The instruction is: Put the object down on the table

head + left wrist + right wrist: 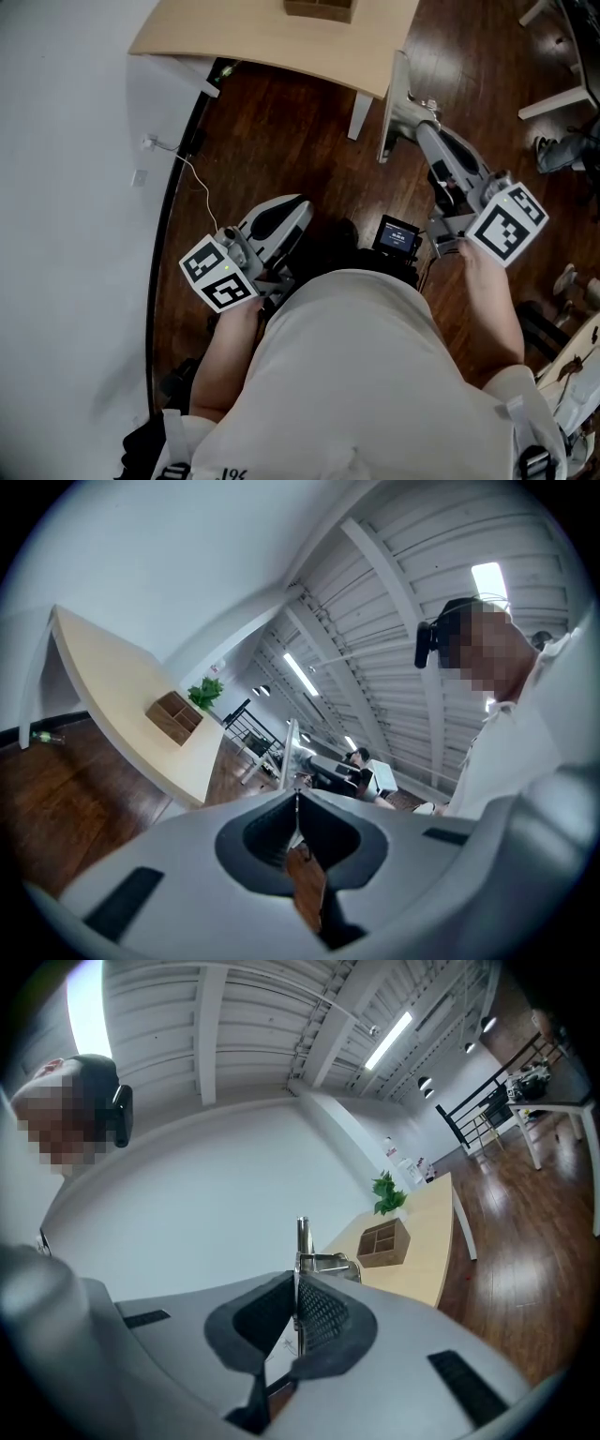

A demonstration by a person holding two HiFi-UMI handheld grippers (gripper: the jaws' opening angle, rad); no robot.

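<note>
Two hand-held grippers sit in front of the person, over the dark wooden floor (pixel 281 141). The right gripper (pixel 424 129) (pixel 298 1279) has its jaws clamped on a shiny silver metal tool (pixel 397 89) (pixel 301 1237), whose narrow bar sticks out past the jaw tips. The tool hangs in the air just beside the near right corner of the pale wooden table (pixel 234 37) (pixel 427 1241), not touching the tabletop. The left gripper (pixel 298 204) (pixel 297 797) is lower and closer to the person's body, well apart from the table; its jaws are pressed together with nothing between them. A brown wooden compartment box (pixel 319 9) (pixel 174 715) (pixel 382 1241) stands on the table at its far edge, with a green leafy plant (pixel 206 692) (pixel 389 1192) behind it. A small black device with a lit screen (pixel 397 236) shows between the two grippers.
</note>
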